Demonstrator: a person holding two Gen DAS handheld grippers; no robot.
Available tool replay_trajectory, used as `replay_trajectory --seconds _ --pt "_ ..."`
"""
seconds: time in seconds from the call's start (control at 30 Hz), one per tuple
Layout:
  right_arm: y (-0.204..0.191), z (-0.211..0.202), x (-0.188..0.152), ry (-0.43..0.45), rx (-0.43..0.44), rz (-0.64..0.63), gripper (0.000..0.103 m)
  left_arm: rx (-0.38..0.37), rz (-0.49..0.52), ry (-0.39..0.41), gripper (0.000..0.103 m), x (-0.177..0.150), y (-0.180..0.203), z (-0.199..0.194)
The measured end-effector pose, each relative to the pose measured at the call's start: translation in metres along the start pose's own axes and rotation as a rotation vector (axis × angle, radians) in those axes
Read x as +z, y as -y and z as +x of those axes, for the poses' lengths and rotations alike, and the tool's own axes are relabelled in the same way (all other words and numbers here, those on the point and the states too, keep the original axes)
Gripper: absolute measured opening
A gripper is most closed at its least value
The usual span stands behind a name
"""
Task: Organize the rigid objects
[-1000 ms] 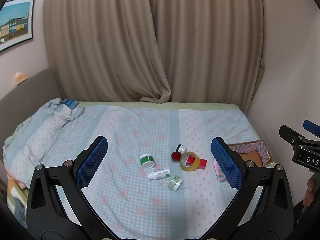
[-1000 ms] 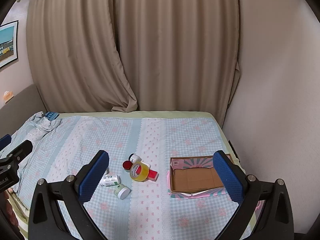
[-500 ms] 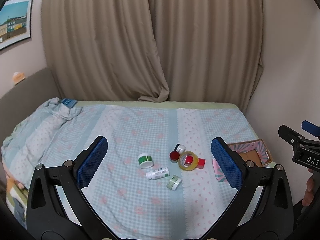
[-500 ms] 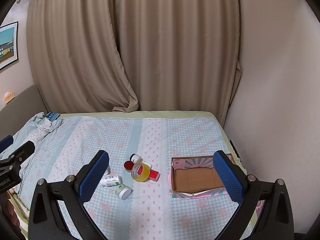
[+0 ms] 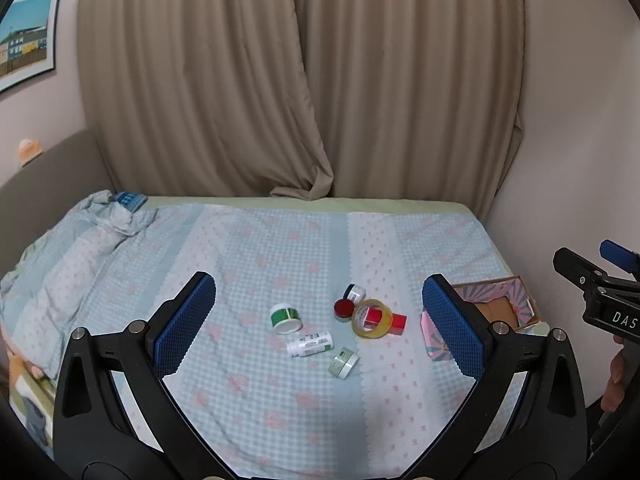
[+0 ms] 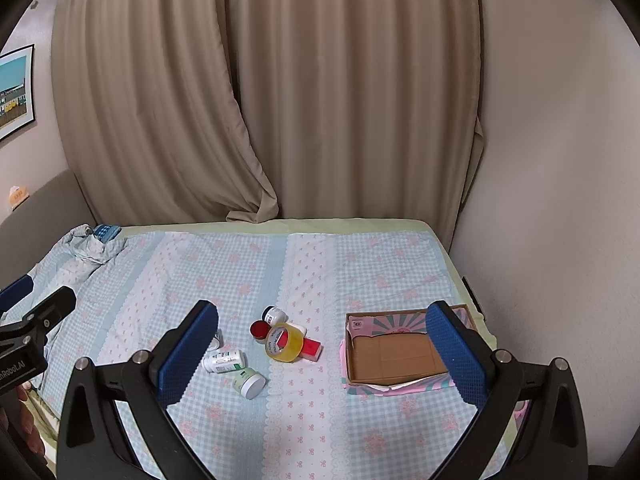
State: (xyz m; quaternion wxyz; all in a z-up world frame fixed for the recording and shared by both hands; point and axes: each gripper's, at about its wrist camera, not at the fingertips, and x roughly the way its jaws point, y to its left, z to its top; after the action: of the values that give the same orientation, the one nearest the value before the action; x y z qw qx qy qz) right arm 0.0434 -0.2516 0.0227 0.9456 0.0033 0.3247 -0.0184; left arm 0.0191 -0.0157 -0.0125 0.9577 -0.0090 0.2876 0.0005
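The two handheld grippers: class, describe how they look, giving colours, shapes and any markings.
Both the left gripper and the right gripper have glossy black forked frames with silver screws and blue, ridge-textured pads lining the jaws. From the side, each body carries white lettering, only partly readable. No cables or sleeves show; only bare fingertips of the holder's hand appear.

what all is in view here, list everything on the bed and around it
tape roll: 1, yellow, mid-bed, leaning on red block
red block: 1, under tape
red-lid jar: 1, left of tape
white jar: 1, behind tape
green-label jar: 1, white, left of cluster
pill bottle: 1, white, lying down
pale green jar: 1, on side, nearest
cardboard box: 1, open, pink-patterned, bed's right
curtains: beige, behind bed
left gripper: jaws open
right gripper: jaws open
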Motion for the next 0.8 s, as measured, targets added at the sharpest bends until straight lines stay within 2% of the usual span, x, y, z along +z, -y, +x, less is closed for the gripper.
replay_trajectory --seconds 0.47,0.63,0.8 --pt "-0.009 0.016 0.006 -0.029 0.004 0.019 0.103 -0.018 -0.01 -0.081 0.103 0.004 -0.023 0.03" --pt "-0.018 0.036 0.006 -0.065 -0.016 0.017 0.103 -0.036 -0.026 -0.144 0.103 0.002 -0.039 0.059" --pt "-0.027 0.061 0.002 -0.105 -0.028 -0.003 0.103 -0.051 -0.059 -0.229 0.103 -0.006 -0.061 0.106"
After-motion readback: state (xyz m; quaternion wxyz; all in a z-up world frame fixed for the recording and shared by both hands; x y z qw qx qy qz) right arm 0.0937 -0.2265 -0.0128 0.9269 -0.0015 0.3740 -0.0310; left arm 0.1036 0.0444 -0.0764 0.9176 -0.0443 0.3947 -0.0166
